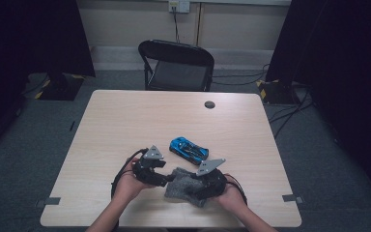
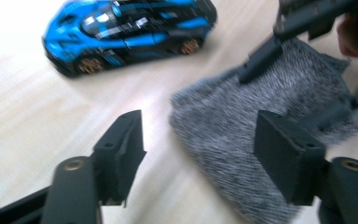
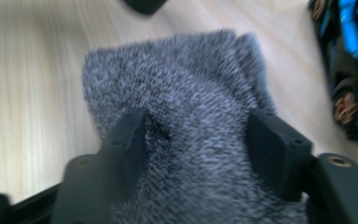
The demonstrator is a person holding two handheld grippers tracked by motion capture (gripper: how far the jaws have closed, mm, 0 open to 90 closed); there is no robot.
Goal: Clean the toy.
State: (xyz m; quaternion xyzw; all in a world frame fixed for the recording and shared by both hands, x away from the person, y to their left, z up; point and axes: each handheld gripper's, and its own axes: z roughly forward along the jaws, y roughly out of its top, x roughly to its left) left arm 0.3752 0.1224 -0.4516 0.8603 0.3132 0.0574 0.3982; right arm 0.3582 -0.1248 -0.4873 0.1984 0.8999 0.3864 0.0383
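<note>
Grey fuzzy cloth (image 1: 186, 186) lying flat on the pale wood surface (image 1: 125, 121), between the two sets of tongs and partly under the right one. Left tongs (image 1: 160, 175) parted about halfway, nothing between the jaws; in the left gripper view (image 2: 198, 149), bare surface in the gap, one jaw over the cloth's edge, no pressing to be made out. Right tongs (image 1: 204, 186) likewise parted about halfway, jaws straddling the cloth; in the right gripper view (image 3: 196, 140), pile bulging up between the jaws, one jaw sunk a little into the nap, the other just beside it, no firm pinch. Grey cloth (image 3: 177, 102) stretching away ahead of the right tongs; the same cloth (image 2: 261, 116) ahead and to one side of the left tongs. Blue and black toy car (image 1: 189, 149) just beyond both tongs, apart from the cloth, wheels on the surface; seen blurred ahead of the left tongs (image 2: 126, 32) and off at the edge beside the right tongs (image 3: 349, 70). Black folding chair (image 1: 176, 65) well beyond the far edge of the surface.
</note>
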